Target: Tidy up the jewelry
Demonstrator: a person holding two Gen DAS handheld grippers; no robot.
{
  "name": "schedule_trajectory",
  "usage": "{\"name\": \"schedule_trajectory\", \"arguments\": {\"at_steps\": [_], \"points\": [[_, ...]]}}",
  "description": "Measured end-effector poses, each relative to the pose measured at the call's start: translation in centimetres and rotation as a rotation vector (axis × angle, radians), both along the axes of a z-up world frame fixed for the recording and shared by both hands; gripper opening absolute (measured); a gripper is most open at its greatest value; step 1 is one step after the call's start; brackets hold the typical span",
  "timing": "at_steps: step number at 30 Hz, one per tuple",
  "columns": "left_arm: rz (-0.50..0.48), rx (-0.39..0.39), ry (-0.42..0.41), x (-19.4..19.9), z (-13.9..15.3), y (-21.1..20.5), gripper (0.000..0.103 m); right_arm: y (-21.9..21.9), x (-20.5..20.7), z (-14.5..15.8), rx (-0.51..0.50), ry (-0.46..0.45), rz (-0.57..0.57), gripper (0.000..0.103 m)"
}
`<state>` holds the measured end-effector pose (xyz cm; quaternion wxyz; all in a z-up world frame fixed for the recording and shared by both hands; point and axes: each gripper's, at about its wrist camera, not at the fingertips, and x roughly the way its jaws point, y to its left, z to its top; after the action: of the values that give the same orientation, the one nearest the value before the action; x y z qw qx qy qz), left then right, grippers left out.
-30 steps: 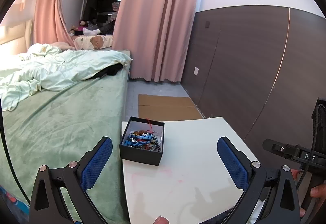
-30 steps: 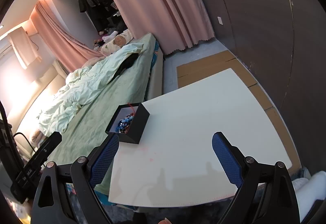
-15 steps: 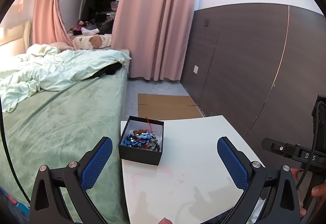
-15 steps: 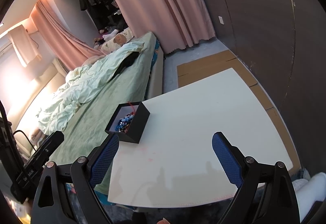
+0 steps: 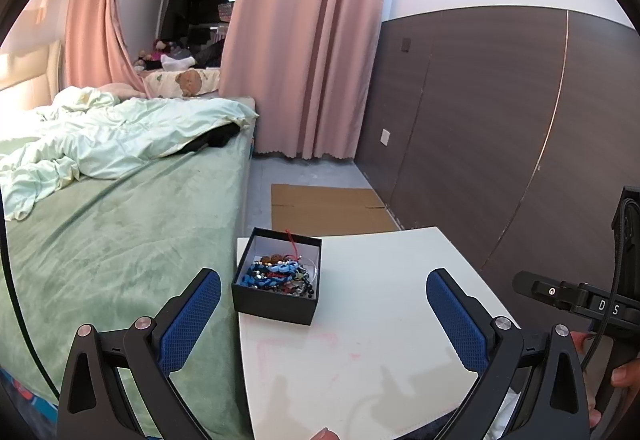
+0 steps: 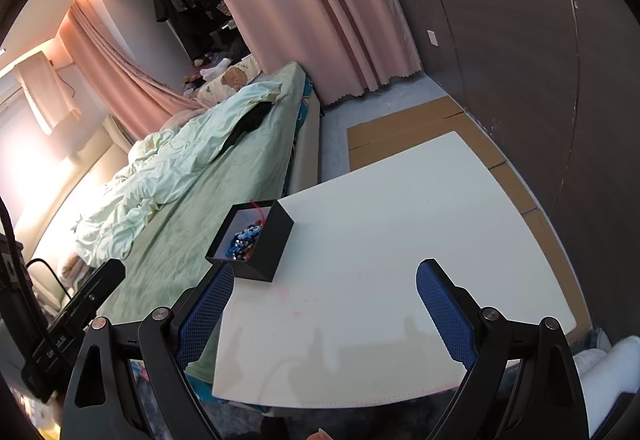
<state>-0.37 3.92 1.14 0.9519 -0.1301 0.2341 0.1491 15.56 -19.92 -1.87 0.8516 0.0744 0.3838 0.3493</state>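
A small black box (image 5: pixel 276 302) (image 6: pixel 262 252) stands on the far left part of the white table (image 5: pixel 384 340) (image 6: pixel 400 240). A tangle of blue, red and beaded jewelry (image 5: pixel 278 275) (image 6: pixel 242 238) fills it, with a red cord sticking up at the back. My left gripper (image 5: pixel 322 290) hovers above the table's near side, open and empty, the box just ahead of its left finger. My right gripper (image 6: pixel 324 288) is open and empty too, higher up, with the box ahead on its left.
A bed with a green cover (image 5: pixel 120 240) and a rumpled pale quilt (image 5: pixel 100 136) runs along the table's left edge. Flattened cardboard (image 5: pixel 324 208) lies on the floor beyond the table. A dark panelled wall (image 5: pixel 500 140) is on the right, pink curtains (image 5: pixel 312 40) behind.
Both views have shifted only slightly; the left gripper has eased back a little from the box. Both grippers stay open and nothing on the table has moved.
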Motion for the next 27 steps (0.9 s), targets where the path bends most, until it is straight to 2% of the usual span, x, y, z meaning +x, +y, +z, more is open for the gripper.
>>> {"name": "schedule_trajectory", "arguments": {"at_steps": [27], "points": [[0.006, 0.007, 0.004, -0.02, -0.14, -0.24, 0.103, 0.01, -0.01, 0.03, -0.001, 0.001, -0.001, 0.093]]}}
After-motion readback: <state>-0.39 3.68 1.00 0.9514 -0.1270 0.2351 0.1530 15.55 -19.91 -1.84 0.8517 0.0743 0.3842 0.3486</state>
